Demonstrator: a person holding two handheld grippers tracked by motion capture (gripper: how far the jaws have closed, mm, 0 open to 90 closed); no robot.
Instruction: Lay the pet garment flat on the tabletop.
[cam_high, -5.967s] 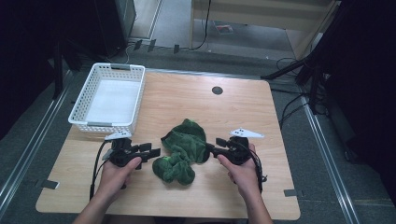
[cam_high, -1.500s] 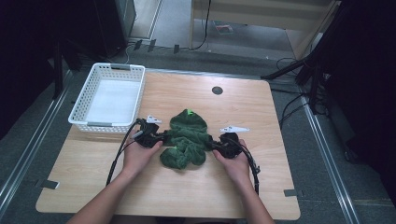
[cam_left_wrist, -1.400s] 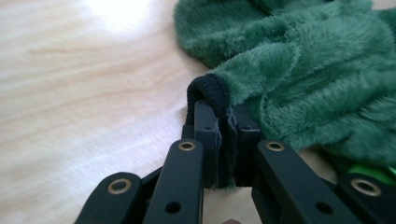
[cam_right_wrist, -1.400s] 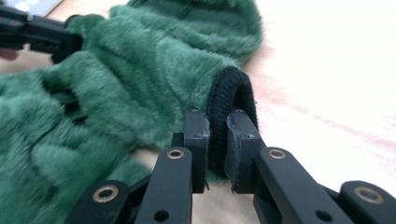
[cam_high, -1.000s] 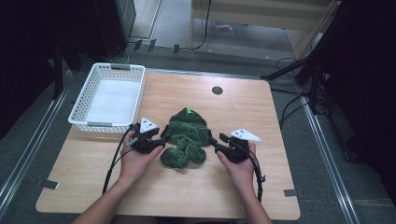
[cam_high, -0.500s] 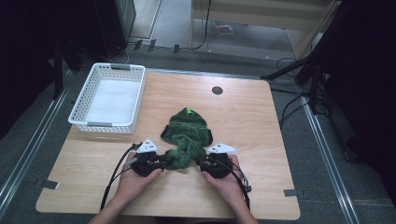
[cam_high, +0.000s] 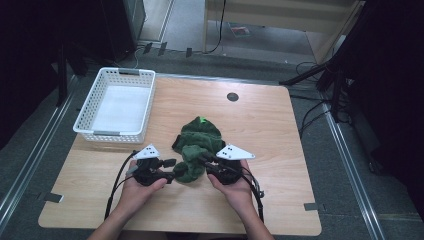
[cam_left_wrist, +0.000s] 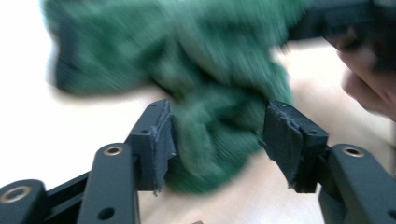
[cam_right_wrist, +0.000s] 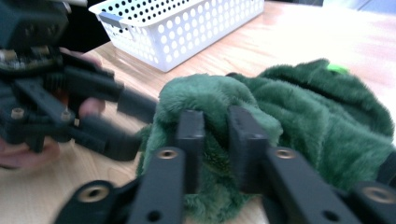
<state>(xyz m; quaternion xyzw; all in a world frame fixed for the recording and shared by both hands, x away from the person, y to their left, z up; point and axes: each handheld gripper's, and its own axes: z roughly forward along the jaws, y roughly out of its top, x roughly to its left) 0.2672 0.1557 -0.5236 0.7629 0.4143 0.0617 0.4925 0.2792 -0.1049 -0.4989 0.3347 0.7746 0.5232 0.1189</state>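
Observation:
A dark green fleece cloth (cam_high: 200, 140) with a small bright green tag lies bunched in the middle of the wooden table (cam_high: 260, 125). My left gripper (cam_high: 172, 170) is at the cloth's near left edge. Its jaws have just been opening, and in the left gripper view (cam_left_wrist: 217, 135) a lobe of the cloth (cam_left_wrist: 210, 60) sits loosely between the spread pads. My right gripper (cam_high: 202, 161) is at the near right. Its narrow jaws (cam_right_wrist: 217, 126) pinch a fold of the cloth (cam_right_wrist: 327, 112) and have just eased open slightly.
A white perforated basket (cam_high: 114, 134) stands at the table's far left, also in the right gripper view (cam_right_wrist: 187, 28). A round black grommet (cam_high: 232, 96) sits near the far edge. Bare wood lies to the right of the cloth and along the near edge.
Both hands have come from the cloth's sides toward the person, to its near edge. The near part of the cloth is bunched between the grippers. The left jaws have spread apart.

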